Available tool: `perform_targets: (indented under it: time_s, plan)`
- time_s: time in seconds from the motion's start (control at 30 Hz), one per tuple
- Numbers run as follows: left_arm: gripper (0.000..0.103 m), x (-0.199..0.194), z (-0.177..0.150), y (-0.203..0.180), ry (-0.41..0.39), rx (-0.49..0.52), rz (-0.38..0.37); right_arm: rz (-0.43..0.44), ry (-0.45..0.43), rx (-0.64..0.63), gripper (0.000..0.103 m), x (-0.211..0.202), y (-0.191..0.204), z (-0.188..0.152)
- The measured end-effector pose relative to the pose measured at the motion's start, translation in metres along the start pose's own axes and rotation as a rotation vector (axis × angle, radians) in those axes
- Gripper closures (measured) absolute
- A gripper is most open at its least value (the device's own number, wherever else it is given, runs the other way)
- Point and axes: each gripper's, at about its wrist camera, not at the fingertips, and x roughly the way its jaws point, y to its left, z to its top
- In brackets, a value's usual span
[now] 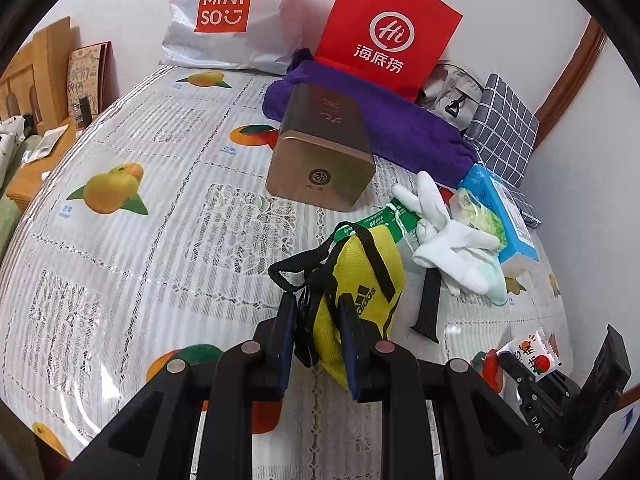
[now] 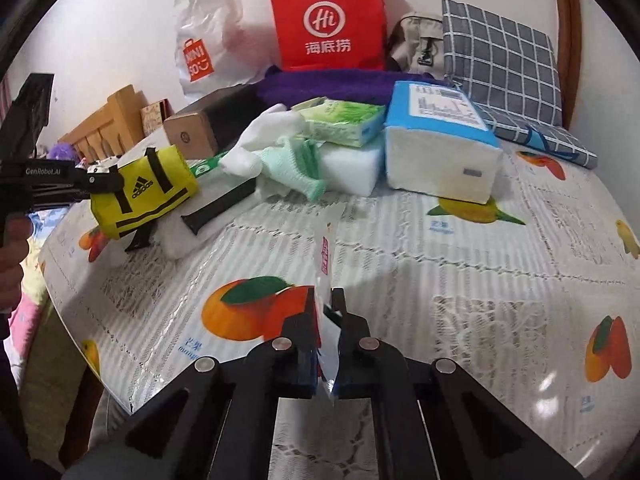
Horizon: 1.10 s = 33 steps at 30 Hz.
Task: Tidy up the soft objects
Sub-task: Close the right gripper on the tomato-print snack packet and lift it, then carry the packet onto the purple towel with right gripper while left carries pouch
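1. The surface (image 2: 460,264), under a clear-covered lace cloth printed with fruit, carries a soft pile along its far edge.
2. The left hand-held gripper (image 1: 316,344) is clenched on the yellow fabric Adidas pouch (image 1: 360,292), lifted near the left edge; keep its grasp on the body, straps clear.
3. The right hand-held gripper (image 2: 326,344) pinches a thin snack sachet (image 2: 325,264) over the near edge.

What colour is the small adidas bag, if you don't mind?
Yellow with black straps; the adidas bag shows best in the right wrist view.
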Motion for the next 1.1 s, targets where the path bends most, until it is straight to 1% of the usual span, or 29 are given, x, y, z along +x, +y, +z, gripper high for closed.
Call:
perform_targets:
  time_s: [0.17, 0.47, 0.63, 0.87, 1.1]
  plan:
    - [0.083, -0.005, 0.007, -0.002, -0.010, -0.004, -0.005, -0.003, -0.005, 0.028, 0.098, -0.009, -0.008, 0.013]
    - [0.083, -0.027, 0.024, -0.015, -0.054, 0.014, 0.002, -0.036, -0.014, 0.028, 0.098, -0.020, -0.020, 0.040]
    - [0.083, -0.036, 0.033, -0.021, -0.071, 0.022, 0.003, -0.036, -0.023, 0.062, 0.098, -0.026, -0.033, 0.059]
    - [0.083, -0.047, 0.048, -0.032, -0.099, 0.044, 0.020, -0.058, -0.051, 0.045, 0.099, -0.035, -0.036, 0.089]
    - [0.083, -0.044, 0.069, -0.038, -0.110, 0.039, 0.039, -0.081, -0.063, 0.054, 0.099, -0.035, -0.039, 0.128]
